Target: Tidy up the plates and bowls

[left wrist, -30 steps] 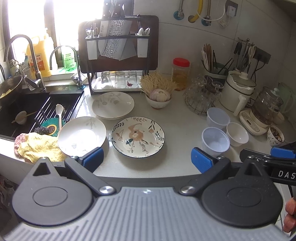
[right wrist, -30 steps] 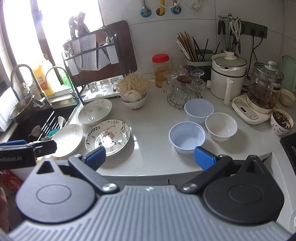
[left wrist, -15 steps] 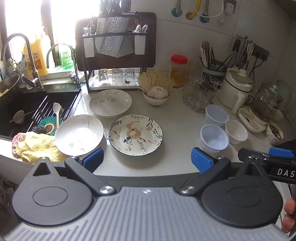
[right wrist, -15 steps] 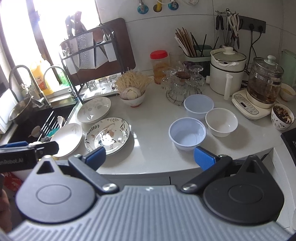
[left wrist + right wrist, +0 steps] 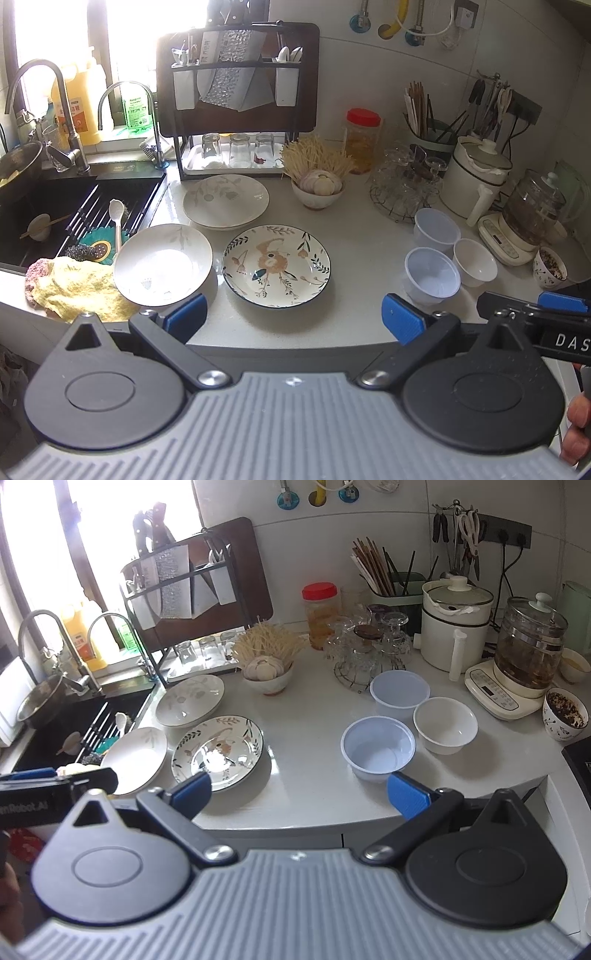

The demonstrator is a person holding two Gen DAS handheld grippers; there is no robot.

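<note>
Three plates lie on the white counter: a floral plate [image 5: 276, 265] [image 5: 218, 751], a plain white plate [image 5: 162, 264] [image 5: 135, 757] to its left, and a pale leaf-pattern plate [image 5: 225, 200] [image 5: 190, 700] behind. Three bowls stand to the right: two translucent plastic ones [image 5: 432, 275] [image 5: 436, 229] [image 5: 377, 746] [image 5: 399, 691] and a white one [image 5: 475, 261] [image 5: 445, 724]. My left gripper [image 5: 293, 322] is open and empty, above the counter's front edge before the floral plate. My right gripper [image 5: 299, 795] is open and empty, before the nearest plastic bowl.
A sink [image 5: 55, 206] with a spoon and a yellow cloth [image 5: 74, 286] is at the left. A dish rack [image 5: 236, 110], a garlic bowl [image 5: 318, 188], a glass holder [image 5: 404, 184], a cooker [image 5: 476, 181], a kettle [image 5: 532, 218] and a small filled cup [image 5: 549, 266] line the back and right.
Both grippers have drifted slightly; the view of the counter shifted a little. Nothing on the counter has moved and both grippers stay open.
</note>
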